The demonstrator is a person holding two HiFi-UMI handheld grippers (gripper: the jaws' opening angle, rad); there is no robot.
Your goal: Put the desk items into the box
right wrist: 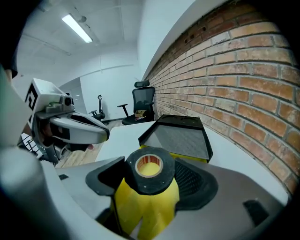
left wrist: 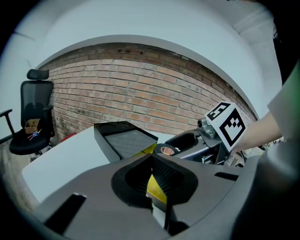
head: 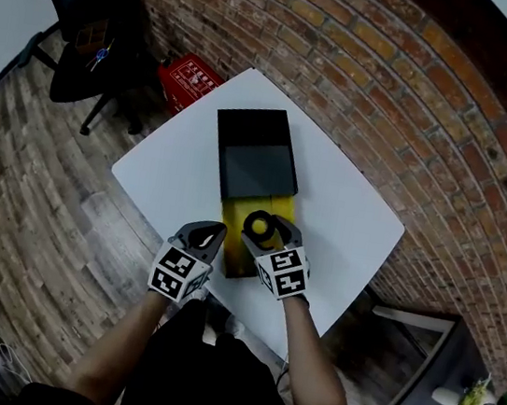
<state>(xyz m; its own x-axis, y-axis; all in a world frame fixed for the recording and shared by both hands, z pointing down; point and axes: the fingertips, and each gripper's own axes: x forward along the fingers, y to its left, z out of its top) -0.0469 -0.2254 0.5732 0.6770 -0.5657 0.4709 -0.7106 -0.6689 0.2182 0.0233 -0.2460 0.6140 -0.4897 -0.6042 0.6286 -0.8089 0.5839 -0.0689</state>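
We clench our right gripper (head: 266, 235) on the tape roll (right wrist: 149, 169), directly above the yellow box (head: 233, 233) (left gripper (left wrist: 152, 161) closed, empty).

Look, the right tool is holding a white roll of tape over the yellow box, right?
No: the roll of tape in the right tool is black, not white; the right gripper view shows it. It is over the yellow box.
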